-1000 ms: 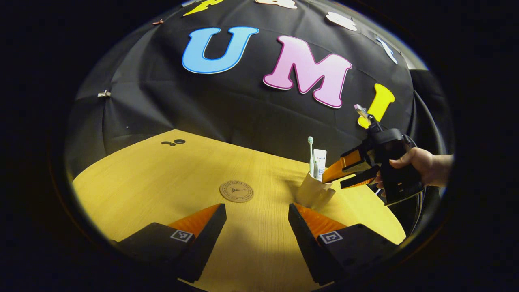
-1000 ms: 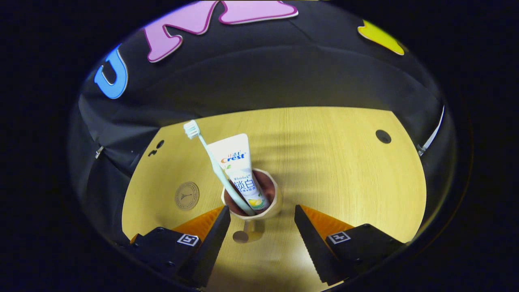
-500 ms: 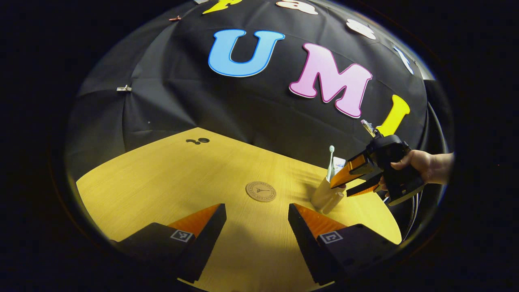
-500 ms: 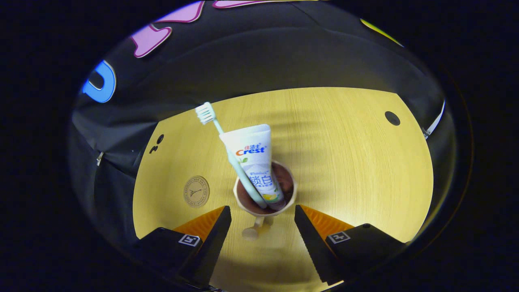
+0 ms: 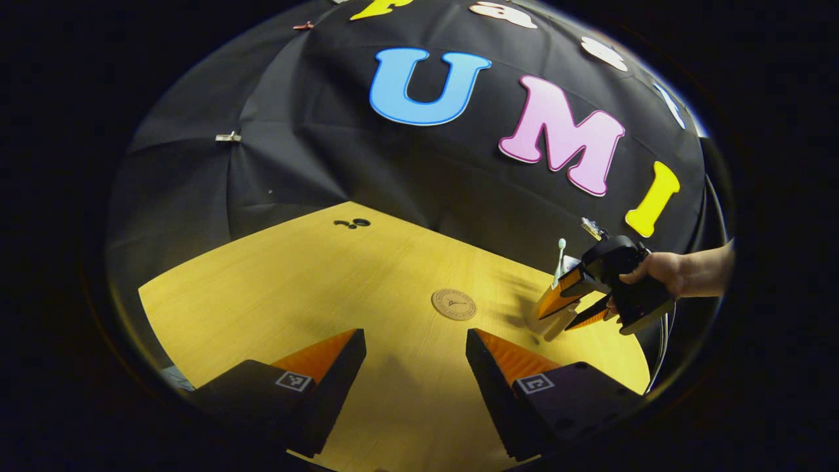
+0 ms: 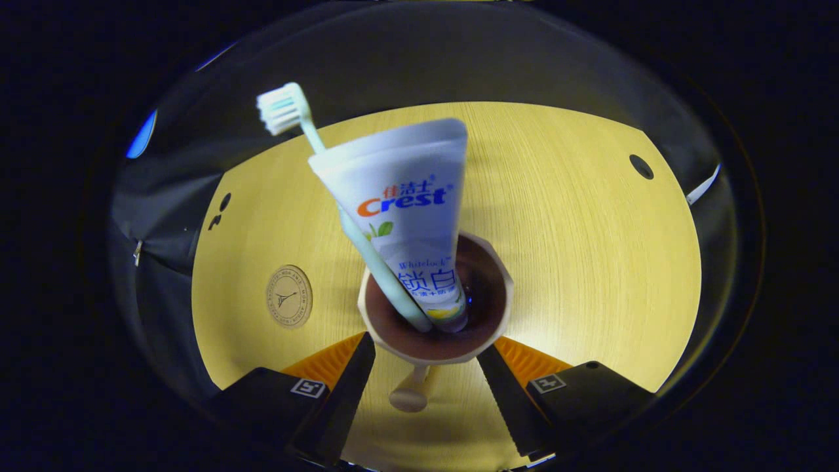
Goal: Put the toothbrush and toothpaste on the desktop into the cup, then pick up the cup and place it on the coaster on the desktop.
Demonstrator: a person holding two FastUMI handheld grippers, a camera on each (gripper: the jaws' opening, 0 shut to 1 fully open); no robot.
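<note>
My right gripper [image 6: 426, 357] straddles the upright cup [image 6: 436, 344], not yet visibly clamped, brush [image 6: 308, 141] and paste [image 6: 406, 216] inside, coaster [image 6: 289, 295] to its left on the desk [image 6: 590, 262].

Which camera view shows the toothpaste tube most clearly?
The right gripper view: the toothpaste tube stands large in the cup, beside the toothbrush. In the left gripper view it is tiny, mostly hidden behind the right gripper.
</note>
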